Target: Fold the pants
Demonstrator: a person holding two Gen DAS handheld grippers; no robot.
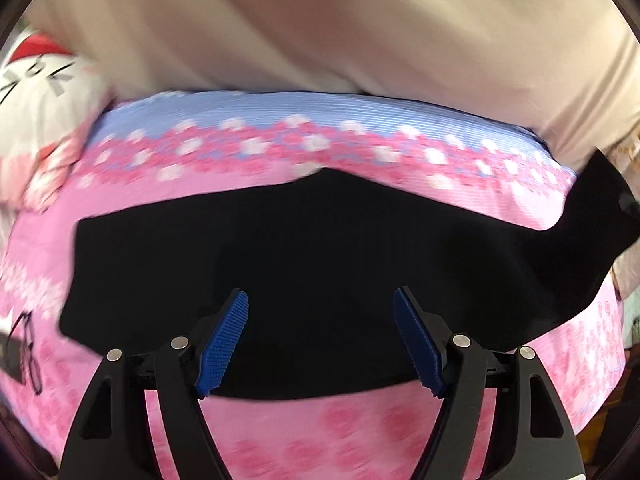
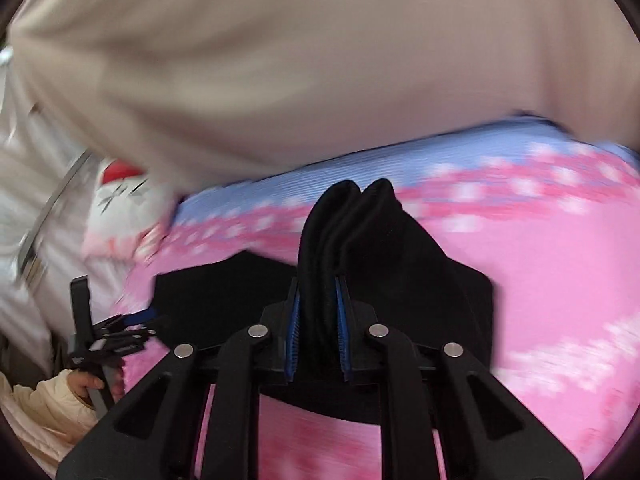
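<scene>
Right between its blue pads point(image 2: 294, 332), the right gripper point(image 2: 318, 334) is pinching a bunched, doubled-over edge of the black pants point(image 2: 400, 264), with the jaws pressed together on the fabric. That pinched fold is rising up past the fingertips in two rounded humps, while the remaining cloth is spreading flat to either side of the jaws and beneath them on the pink bedspread point(image 2: 540, 264). Off to the left of these jaws, the left gripper point(image 2: 136, 322) is showing at the pants' edge, with the person's hand point(image 2: 90, 386) wrapping its handle below.

Meanwhile the left gripper point(image 1: 320, 340) is hovering with its jaws wide apart, gripping nothing, the blue pads point(image 1: 224, 344) framing the near part of the pants point(image 1: 320, 248). The black cloth is lying in a broad band across and beyond the jaws on the bedspread point(image 1: 320, 432), and its far right end is lifting off the bed at the frame edge.

Farther out, beyond the pants, the bedspread is turning from pink to a flowered band and then a blue stripe. To the far left of both pairs of jaws, a white pillow point(image 1: 36, 92) with a red and black print is lying blurred. Behind everything, a beige curtain point(image 1: 360, 20) is filling the top.
</scene>
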